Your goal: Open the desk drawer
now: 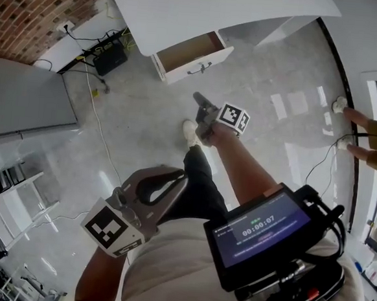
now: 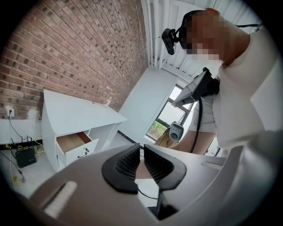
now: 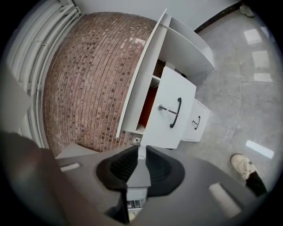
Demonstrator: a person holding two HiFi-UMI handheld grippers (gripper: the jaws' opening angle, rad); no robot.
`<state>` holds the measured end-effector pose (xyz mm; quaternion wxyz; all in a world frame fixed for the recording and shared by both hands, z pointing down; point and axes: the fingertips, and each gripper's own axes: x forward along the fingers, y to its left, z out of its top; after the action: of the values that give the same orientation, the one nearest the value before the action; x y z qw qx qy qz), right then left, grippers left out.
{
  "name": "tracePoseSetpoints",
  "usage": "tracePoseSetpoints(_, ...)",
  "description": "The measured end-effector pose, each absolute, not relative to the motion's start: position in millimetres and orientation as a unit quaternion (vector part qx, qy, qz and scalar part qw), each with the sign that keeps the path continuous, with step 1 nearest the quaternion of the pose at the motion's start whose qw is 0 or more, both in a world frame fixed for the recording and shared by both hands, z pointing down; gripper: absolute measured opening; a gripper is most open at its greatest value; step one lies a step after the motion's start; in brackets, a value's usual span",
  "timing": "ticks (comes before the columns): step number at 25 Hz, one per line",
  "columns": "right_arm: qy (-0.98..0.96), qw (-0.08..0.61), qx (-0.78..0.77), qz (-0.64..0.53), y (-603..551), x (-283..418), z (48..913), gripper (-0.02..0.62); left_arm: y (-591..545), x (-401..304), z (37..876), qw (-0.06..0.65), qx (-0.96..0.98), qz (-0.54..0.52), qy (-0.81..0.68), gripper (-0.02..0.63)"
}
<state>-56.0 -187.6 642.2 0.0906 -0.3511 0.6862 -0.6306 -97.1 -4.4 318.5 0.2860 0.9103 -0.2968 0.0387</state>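
Observation:
The white desk [image 1: 206, 11] stands at the top of the head view, its upper drawer [image 1: 191, 56] pulled out and showing a brown inside. In the right gripper view that drawer [image 3: 170, 112] has a black handle [image 3: 176, 113], and a second drawer front [image 3: 196, 122] sits beside it, pushed in. My right gripper [image 1: 199, 101] hangs over the floor a short way in front of the drawer, apart from it, jaws shut [image 3: 139, 154] on nothing. My left gripper [image 1: 172, 179] is held close to my body, shut [image 2: 141, 155] and empty.
A black box [image 1: 110, 58] with cables lies on the floor by the brick wall [image 1: 31, 4]. A grey panel [image 1: 23, 104] and a white rack [image 1: 11, 214] stand at the left. Another person's hand [image 1: 371, 136] reaches in at the right edge. My shoe [image 1: 190, 133] is below the drawer.

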Motion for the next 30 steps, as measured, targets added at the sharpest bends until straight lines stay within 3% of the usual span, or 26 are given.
tracePoseSetpoints(13,0.749,0.033,-0.313,-0.583,-104.7,-59.1,564.9,0.012,64.8,-103.7,297.0,0.279,0.914,0.037,-0.293,0.031)
tracePoseSetpoints(30,0.807,0.002,-0.267,-0.526,-96.1,-87.1,508.3,0.003,62.6,-122.7,287.2,0.275,0.922,0.015,-0.273,0.005)
